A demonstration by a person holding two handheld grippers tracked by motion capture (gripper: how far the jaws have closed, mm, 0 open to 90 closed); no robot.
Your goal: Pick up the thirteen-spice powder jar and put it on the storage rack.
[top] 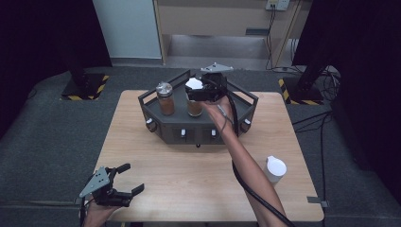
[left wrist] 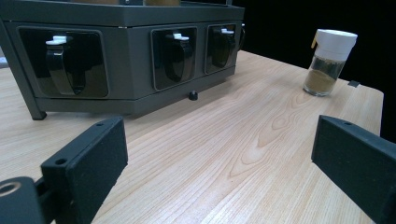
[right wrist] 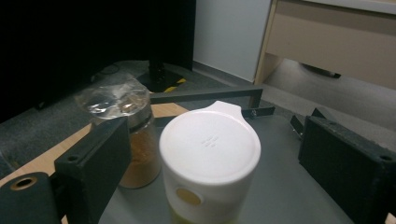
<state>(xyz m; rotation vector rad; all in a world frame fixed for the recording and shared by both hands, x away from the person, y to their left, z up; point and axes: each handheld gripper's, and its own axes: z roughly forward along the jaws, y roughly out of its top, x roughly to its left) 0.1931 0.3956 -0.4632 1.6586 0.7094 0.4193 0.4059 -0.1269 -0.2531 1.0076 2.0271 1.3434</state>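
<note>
A dark six-sided rack [top: 198, 130] stands at the back middle of the wooden table [top: 189, 179]. On its top tray stand a spice jar with a clear lid [top: 165, 97] and a spice jar with a white cap [top: 195, 86]. My right gripper [top: 203, 90] hangs over the tray, open, with the white-capped jar [right wrist: 210, 140] upright between its jaws and a gap on each side. The clear-lidded jar [right wrist: 116, 100] stands just beyond its left jaw. My left gripper [top: 132, 177] rests open and empty at the table's front left corner, pointing at the rack [left wrist: 126, 56].
A third jar with a white cap [top: 274, 169] stands alone near the table's right edge, also the jar [left wrist: 329, 63] in the left gripper view. The rack's front faces carry small hooked holders [left wrist: 63, 60]. A cable trails along the right forearm [top: 246, 170]. Dark floor surrounds the table.
</note>
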